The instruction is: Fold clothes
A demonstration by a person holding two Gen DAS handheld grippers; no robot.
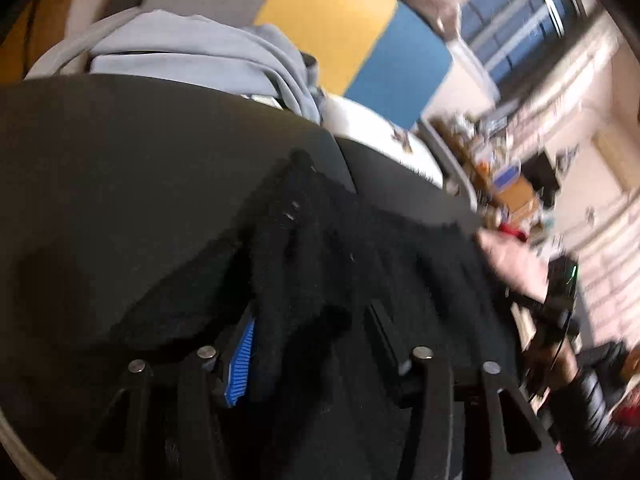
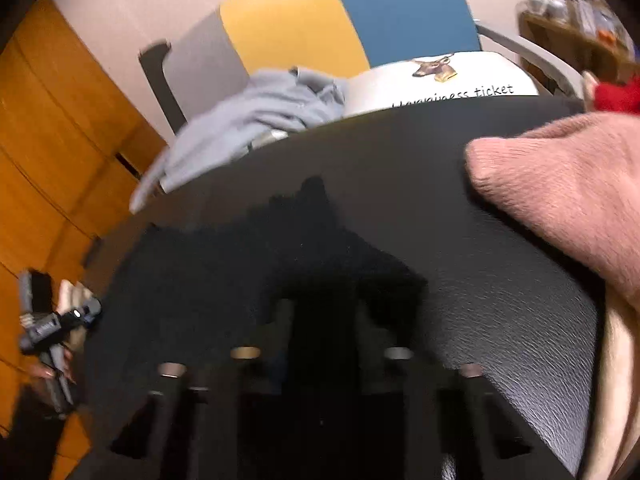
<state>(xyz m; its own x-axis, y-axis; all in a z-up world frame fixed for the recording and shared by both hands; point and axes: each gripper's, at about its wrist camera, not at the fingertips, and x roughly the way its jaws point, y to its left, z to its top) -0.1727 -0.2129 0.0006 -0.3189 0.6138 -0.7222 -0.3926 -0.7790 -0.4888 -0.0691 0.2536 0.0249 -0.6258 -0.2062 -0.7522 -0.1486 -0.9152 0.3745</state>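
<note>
A black mat (image 2: 500,300) covers most of both views, and a black knitted garment (image 1: 320,248) lies bunched on its near part. Beyond the mat's far edge sits a grey garment (image 2: 256,108), with a pink knit (image 2: 560,184) on its right side. The left gripper (image 1: 308,344) is clamped on a fold of the black garment — the right gripper (image 2: 320,332) pinches the same dark cloth.

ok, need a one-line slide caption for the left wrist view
Left gripper pinching a bunched black knit garment over a black leather-look surface, grey hoodie heaped behind.
</note>
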